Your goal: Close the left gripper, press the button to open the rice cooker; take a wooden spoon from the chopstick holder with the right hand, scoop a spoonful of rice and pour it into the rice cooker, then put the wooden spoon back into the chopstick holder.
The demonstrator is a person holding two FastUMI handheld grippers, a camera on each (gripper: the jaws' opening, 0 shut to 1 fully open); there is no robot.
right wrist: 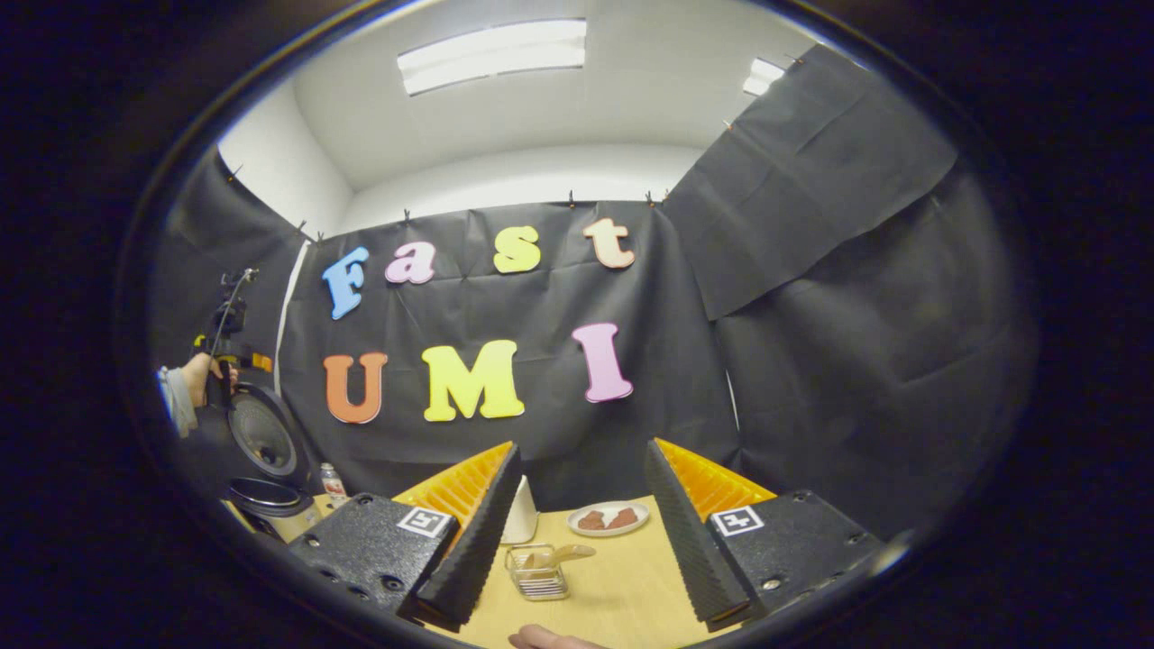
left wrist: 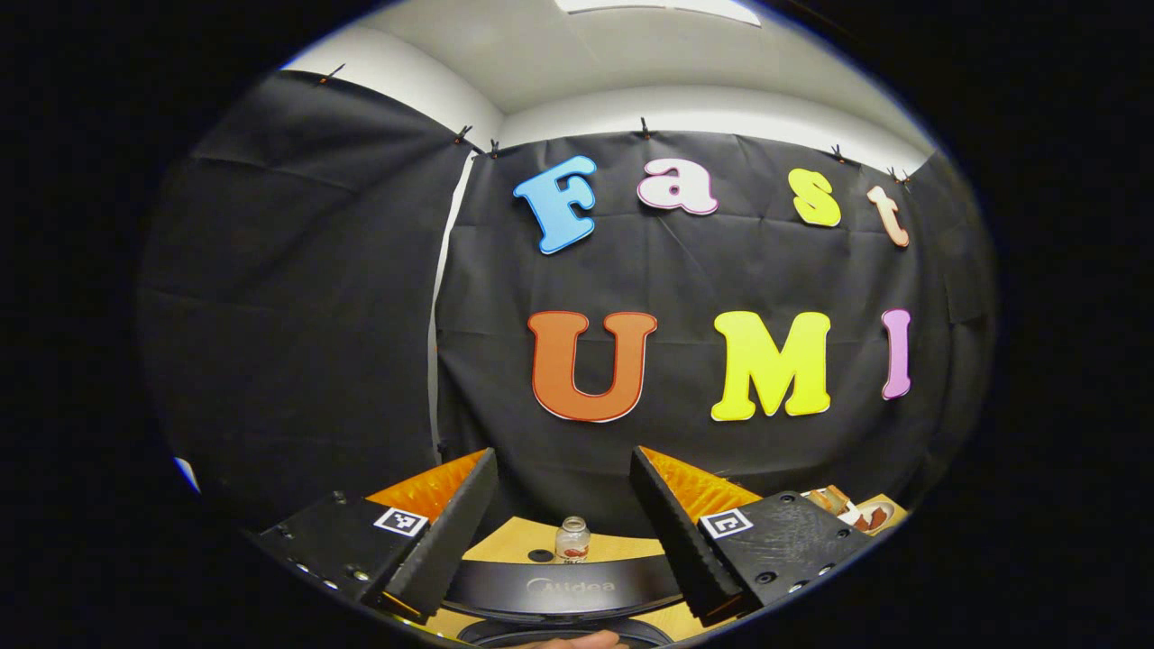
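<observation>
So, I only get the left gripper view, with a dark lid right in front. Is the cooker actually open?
Observer: Yes. The right gripper view shows the rice cooker from the side, its lid raised.
Operator: Where's the spoon?
Observer: The wooden spoon sits in the chopstick holder.
Operator: Is anything gripping it?
Observer: No. The right gripper is open and apart from it.

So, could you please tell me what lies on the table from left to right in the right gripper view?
Rice cooker with its lid up → small jar → white cone-shaped thing → wire chopstick holder with the wooden spoon → plate.
</observation>
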